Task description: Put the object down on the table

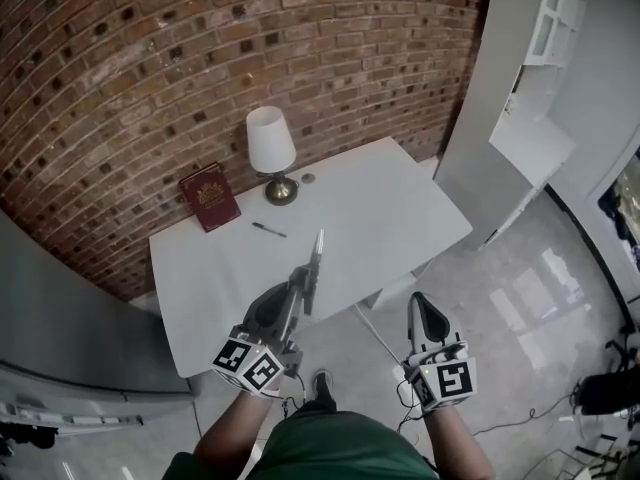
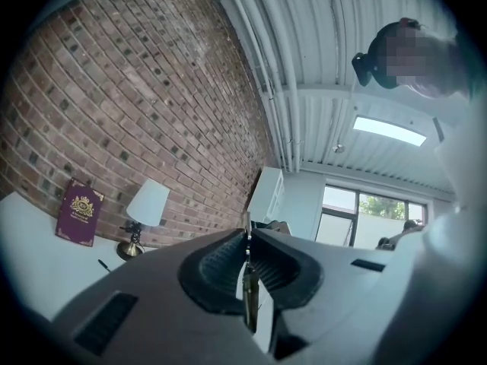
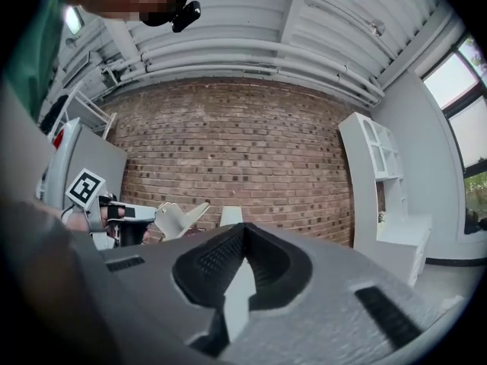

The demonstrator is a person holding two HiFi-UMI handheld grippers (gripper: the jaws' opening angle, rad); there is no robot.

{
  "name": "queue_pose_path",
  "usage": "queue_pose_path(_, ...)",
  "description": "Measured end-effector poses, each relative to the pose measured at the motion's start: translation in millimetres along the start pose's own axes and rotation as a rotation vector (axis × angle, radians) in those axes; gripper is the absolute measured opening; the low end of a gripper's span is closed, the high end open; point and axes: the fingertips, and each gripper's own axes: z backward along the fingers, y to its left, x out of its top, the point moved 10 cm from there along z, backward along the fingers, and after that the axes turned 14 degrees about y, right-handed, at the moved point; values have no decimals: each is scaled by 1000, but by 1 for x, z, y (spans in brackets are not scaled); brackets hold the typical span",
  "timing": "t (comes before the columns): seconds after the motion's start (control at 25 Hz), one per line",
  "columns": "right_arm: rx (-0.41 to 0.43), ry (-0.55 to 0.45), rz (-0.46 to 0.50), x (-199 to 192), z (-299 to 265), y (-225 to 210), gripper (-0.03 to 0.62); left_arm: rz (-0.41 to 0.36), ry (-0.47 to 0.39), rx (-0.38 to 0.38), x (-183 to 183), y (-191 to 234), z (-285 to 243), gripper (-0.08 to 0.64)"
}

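A thin, flat, grey metal piece [image 1: 317,253] is pinched edge-on between the narrow jaws of the left gripper [image 1: 305,280] and is held in the air over the near edge of the white rectangular table [image 1: 400,208]. The right gripper [image 1: 424,306] is seen beside the table, its jaws pressed together on nothing.

Looking down on the table [image 1: 400,218], backed against the brick wall [image 1: 150,58]. Finding the book [image 1: 209,196] at the far left, by the wall; just right of it the lamp [image 1: 271,153], and right again a small round thing [image 1: 308,179] (too small to tell what). Spotting the pen [image 1: 268,230] in front of the lamp. Over the near edge, the left gripper [image 1: 305,286], a thin object [image 1: 318,253] clamped between its jaws; to its right, off the table, the right gripper [image 1: 420,303]. Beyond the table's right end, shelving [image 1: 535,108].
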Motion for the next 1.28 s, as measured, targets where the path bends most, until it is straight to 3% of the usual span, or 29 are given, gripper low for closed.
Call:
queue_pose_path(0.4,-72,76,-13,7,-88,-20,3,63,40,-28,7,88,-68,22)
queue_pose_path(0.72,-42,127,-11,3,-137,-41,3,66,89,-7,-1,117,-112,22)
queue_pose_path(1.28,163,170,-15,-18,-228,-151,3,-72,284,231,-50,122,-223,21)
